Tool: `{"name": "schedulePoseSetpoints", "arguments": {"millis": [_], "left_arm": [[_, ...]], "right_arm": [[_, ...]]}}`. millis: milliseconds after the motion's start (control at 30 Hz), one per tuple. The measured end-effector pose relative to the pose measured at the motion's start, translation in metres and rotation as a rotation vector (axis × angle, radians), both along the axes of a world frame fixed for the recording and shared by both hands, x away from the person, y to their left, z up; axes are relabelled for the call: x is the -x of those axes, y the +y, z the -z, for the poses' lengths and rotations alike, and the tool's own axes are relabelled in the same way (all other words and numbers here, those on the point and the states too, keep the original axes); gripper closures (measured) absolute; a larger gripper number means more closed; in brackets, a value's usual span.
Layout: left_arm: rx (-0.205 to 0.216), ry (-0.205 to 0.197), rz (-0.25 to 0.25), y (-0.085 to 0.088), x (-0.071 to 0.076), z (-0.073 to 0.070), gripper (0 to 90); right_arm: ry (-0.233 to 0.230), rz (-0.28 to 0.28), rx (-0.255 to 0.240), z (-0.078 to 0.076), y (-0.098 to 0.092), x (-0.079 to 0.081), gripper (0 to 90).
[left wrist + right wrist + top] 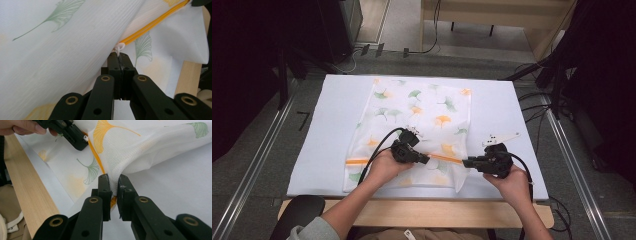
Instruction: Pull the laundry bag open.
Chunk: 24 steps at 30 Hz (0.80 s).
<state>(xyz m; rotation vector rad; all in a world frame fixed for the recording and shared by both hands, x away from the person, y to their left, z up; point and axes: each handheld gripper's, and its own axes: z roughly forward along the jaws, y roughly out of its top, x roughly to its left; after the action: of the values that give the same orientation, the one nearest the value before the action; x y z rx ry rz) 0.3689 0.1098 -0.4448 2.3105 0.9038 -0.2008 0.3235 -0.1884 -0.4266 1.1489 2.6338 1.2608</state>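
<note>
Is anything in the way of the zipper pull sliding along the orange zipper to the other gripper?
Nothing visible blocks it. The left gripper pinches the white zipper pull, and the orange zipper runs bare across the mesh bag to the right gripper, which clamps the bag's edge.

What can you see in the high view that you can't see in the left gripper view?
High view alone: the whole leaf-print bag spread on the white table, both hands, and the right gripper pinching the bag's edge.

Left gripper view alone: close up, the small white zipper pull clamped between that gripper's shut jaws.

Both: the left gripper, the orange zipper and the bag's green leaves.
</note>
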Motion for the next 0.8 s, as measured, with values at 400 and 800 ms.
{"name": "schedulePoseSetpoints", "arguments": {"millis": [400, 800], "left_arm": [[0.016, 0.021, -0.001, 0.006, 0.000, -0.002, 90.0], [-0.026, 0.033, -0.058, 0.020, 0.001, -0.007, 90.0]], "right_arm": [[0.004, 0.013, 0.007, 0.001, -0.003, -0.001, 84.5], [0.003, 0.004, 0.014, 0.001, -0.002, -0.001, 84.5]]}}
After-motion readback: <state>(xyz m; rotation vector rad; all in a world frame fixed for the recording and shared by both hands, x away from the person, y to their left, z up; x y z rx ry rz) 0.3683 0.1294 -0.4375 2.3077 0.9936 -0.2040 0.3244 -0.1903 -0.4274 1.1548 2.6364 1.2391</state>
